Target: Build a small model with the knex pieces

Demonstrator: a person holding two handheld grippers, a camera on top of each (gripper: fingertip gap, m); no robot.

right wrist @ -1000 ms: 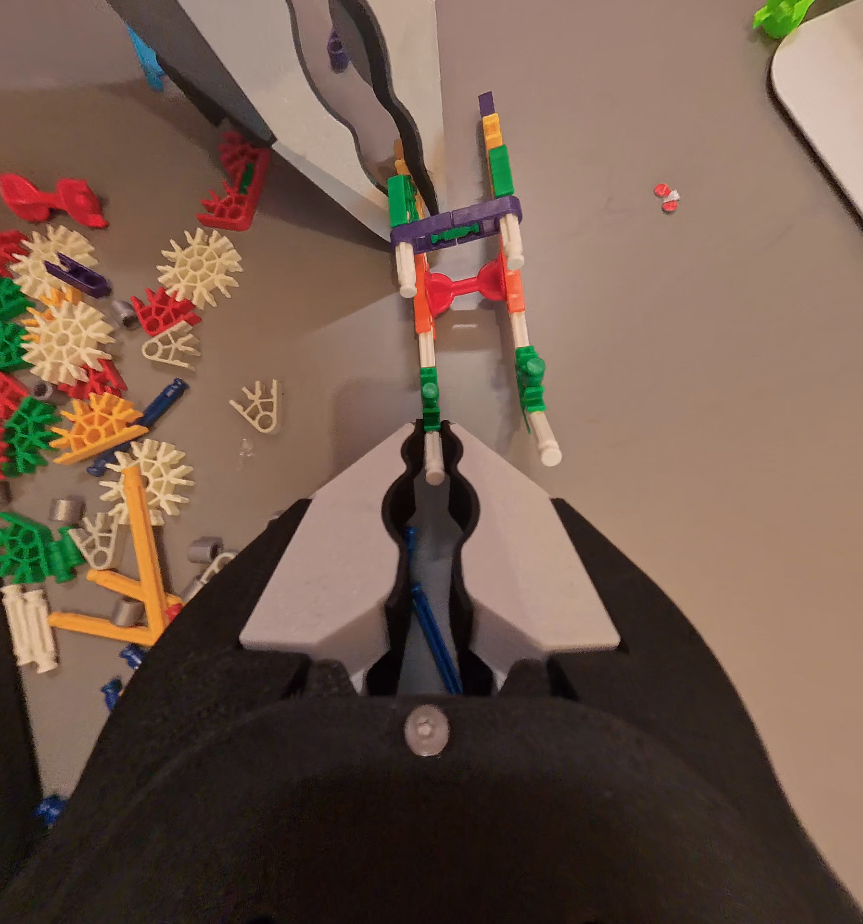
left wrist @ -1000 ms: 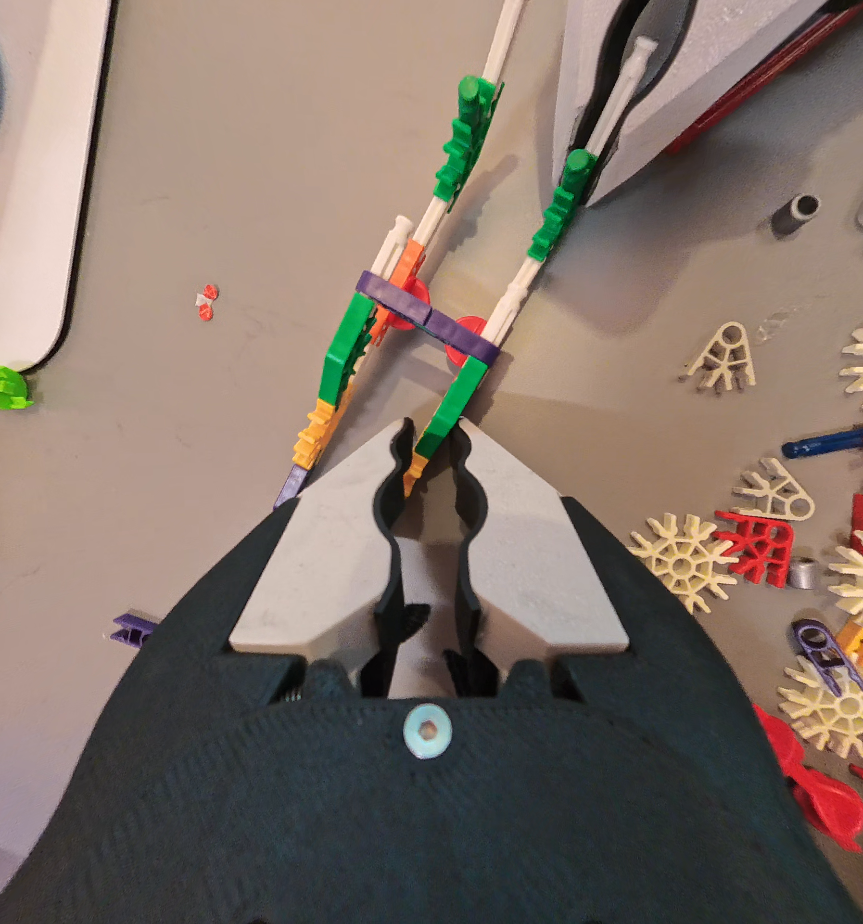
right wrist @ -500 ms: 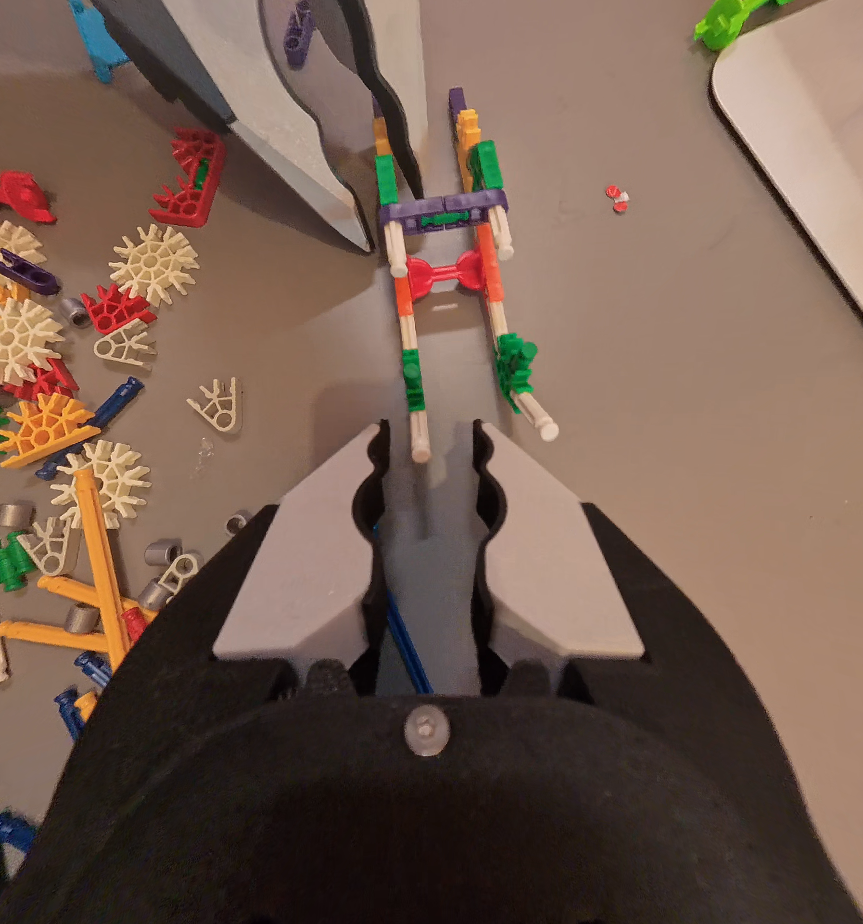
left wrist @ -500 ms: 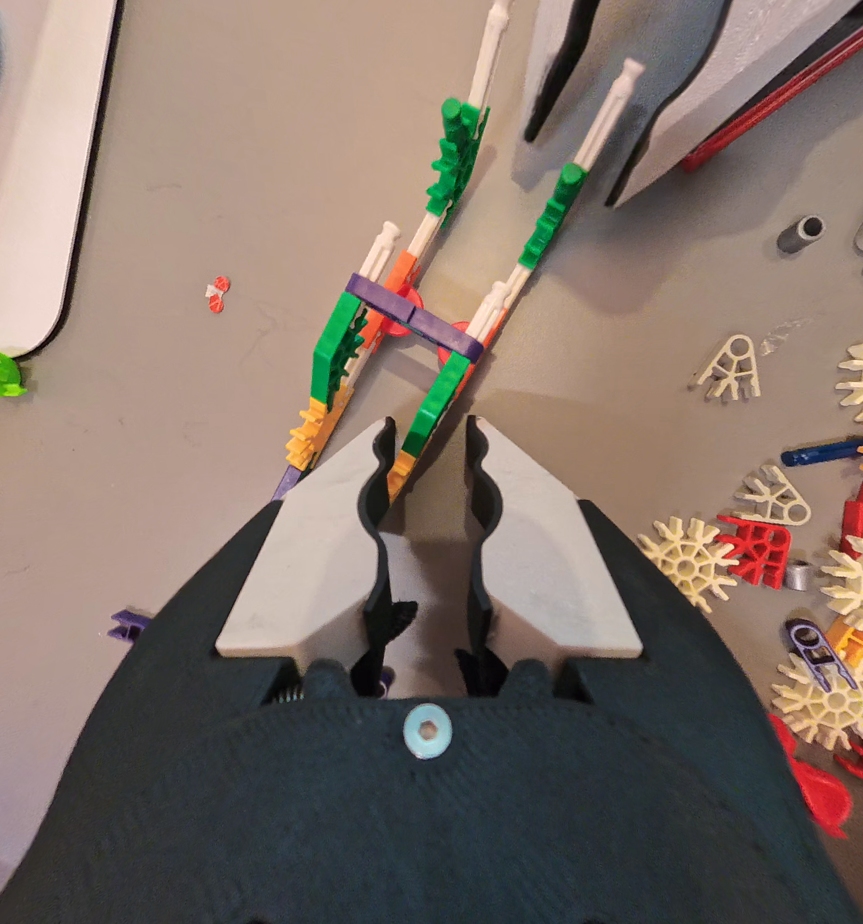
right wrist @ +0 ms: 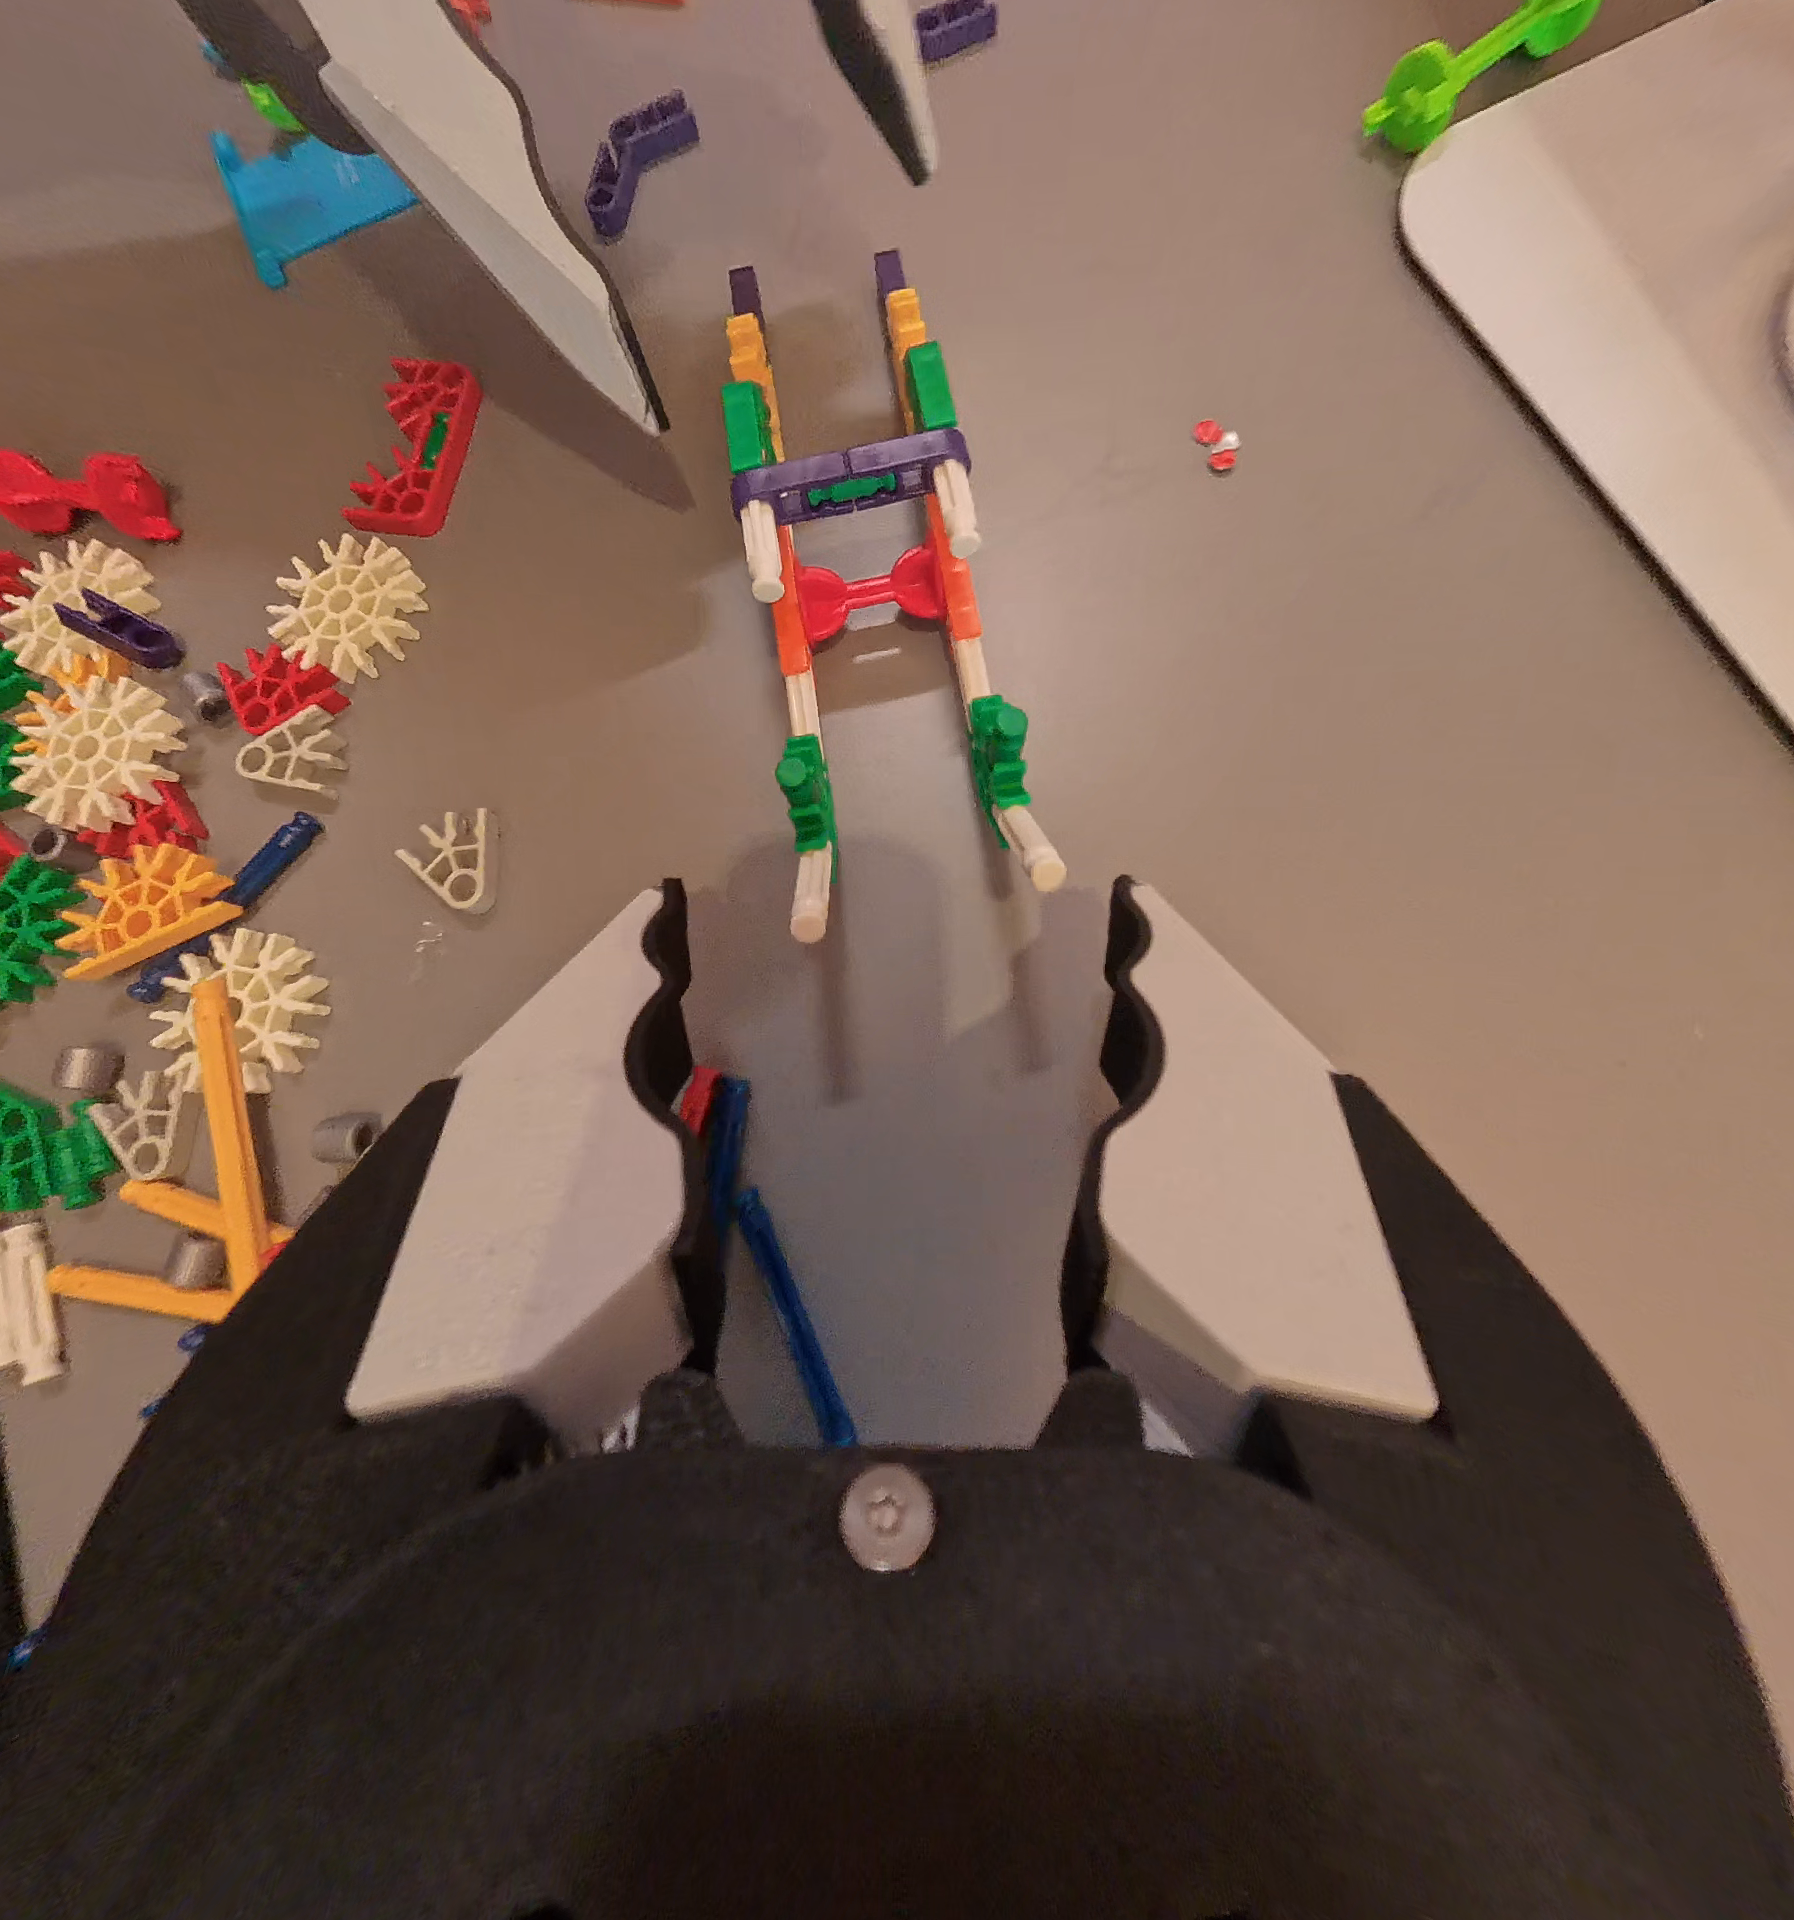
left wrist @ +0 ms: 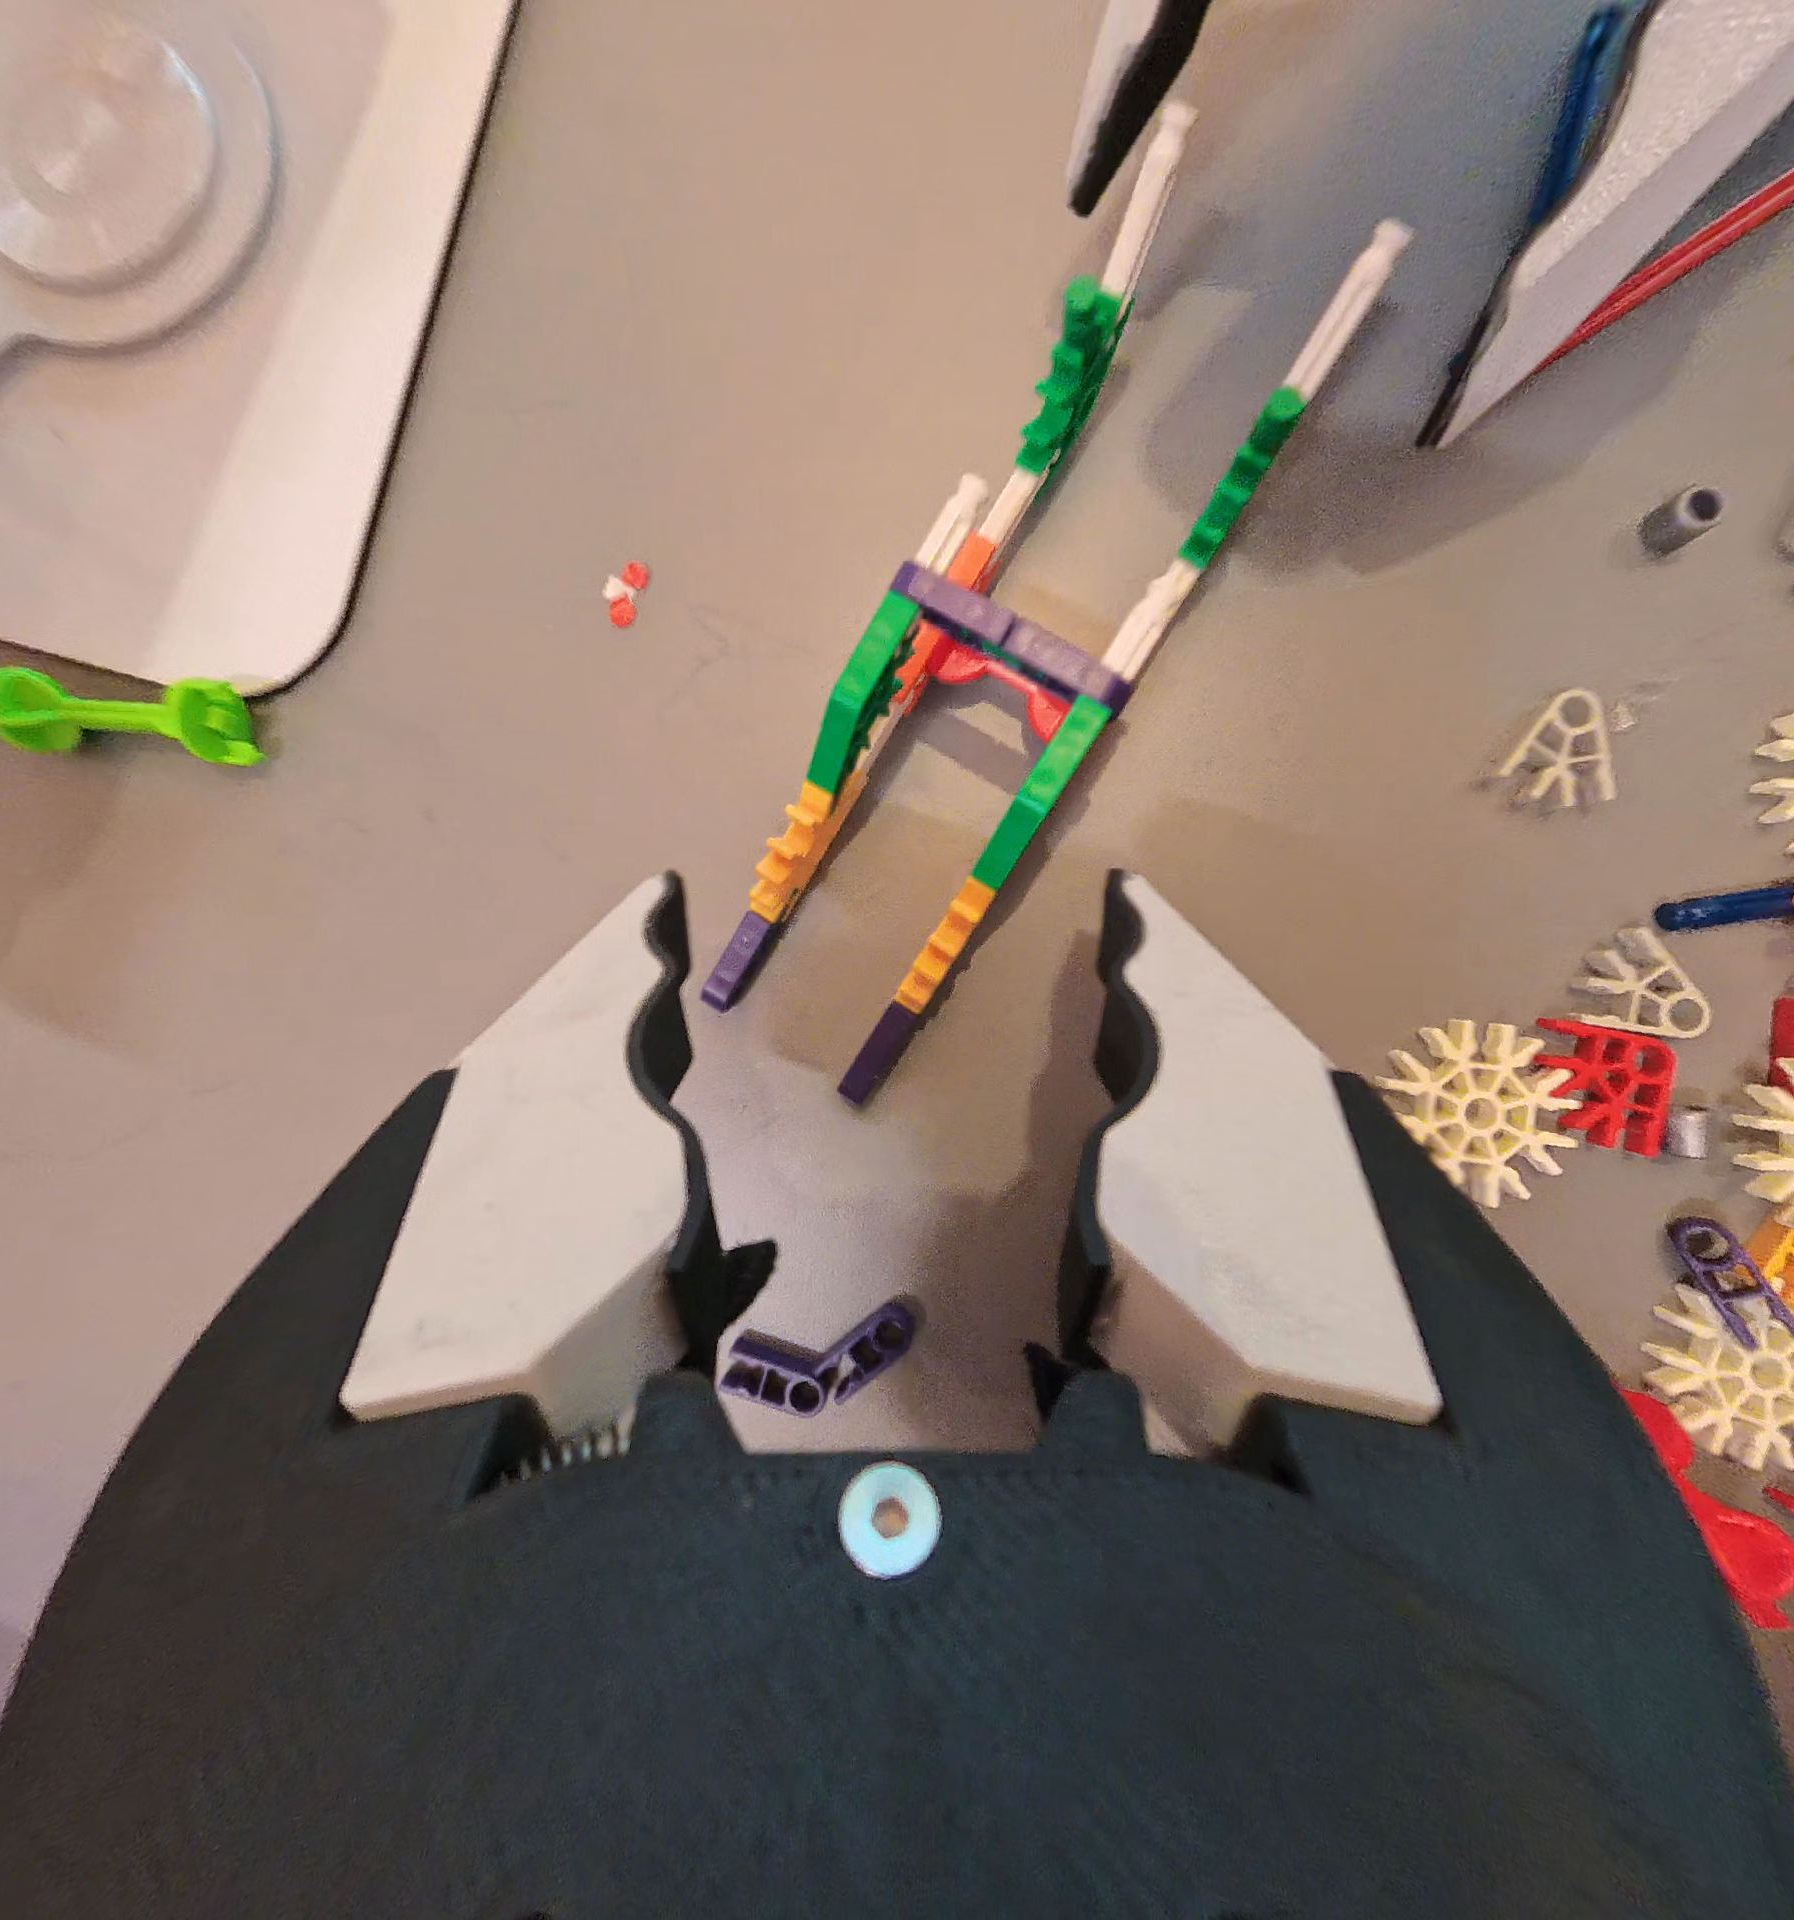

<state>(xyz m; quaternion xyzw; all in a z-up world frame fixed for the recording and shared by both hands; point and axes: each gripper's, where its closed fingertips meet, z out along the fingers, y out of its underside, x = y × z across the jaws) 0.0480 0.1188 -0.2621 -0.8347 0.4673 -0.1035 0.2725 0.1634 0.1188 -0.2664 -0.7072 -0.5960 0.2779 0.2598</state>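
Warm, dim overhead light, soft shadows; left view motion-blurred, both wide-angle views warped at edges

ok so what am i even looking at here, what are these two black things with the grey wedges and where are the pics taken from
Each black thing is a pair of hand-held tongs that a person carries, with a camera looking out along its two grey fingers. One picture is from the left tongs, the other from the right tongs. They face each other across a grey table. Both are open and hold nothing. Between them lies a small ladder-like frame of snapped-together toy rods and connectors, touched by neither. A heap of loose toy pieces lies to one side, a pale tray to the other, a lime green piece at its corner. A purple piece lies under the left tongs, blue rods under the right.
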